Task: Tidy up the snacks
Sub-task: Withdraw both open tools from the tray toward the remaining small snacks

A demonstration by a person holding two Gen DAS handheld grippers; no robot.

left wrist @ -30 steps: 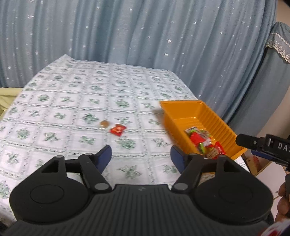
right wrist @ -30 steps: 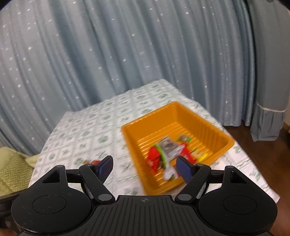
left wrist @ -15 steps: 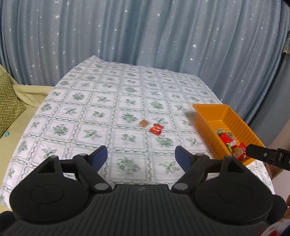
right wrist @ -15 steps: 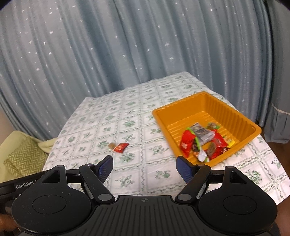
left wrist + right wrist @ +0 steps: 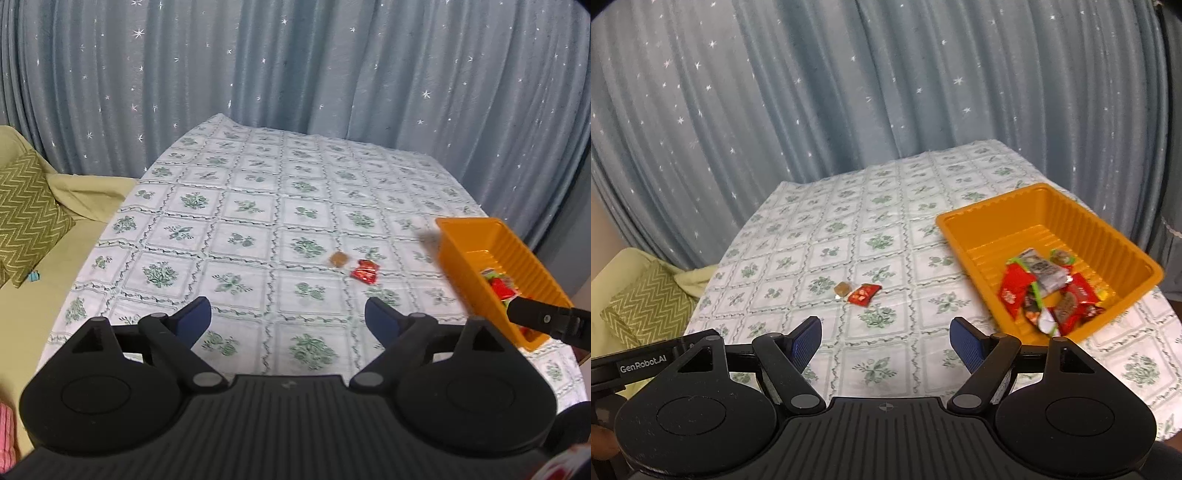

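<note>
Both views have pulled back from the tray (image 5: 1049, 206). Left gripper (image 5: 287, 314) and right gripper (image 5: 885, 339) are spread, empty. Left of the tray, the red packet (image 5: 863, 294) lies long axis slanting toward it, brown candy (image 5: 842, 288) just beyond; neither gripper looks clearly nearer.

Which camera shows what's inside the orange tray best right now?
The right wrist view: it looks down into the orange tray, showing its snack pile. The left wrist view catches the tray edge-on, contents mostly hidden.
</note>
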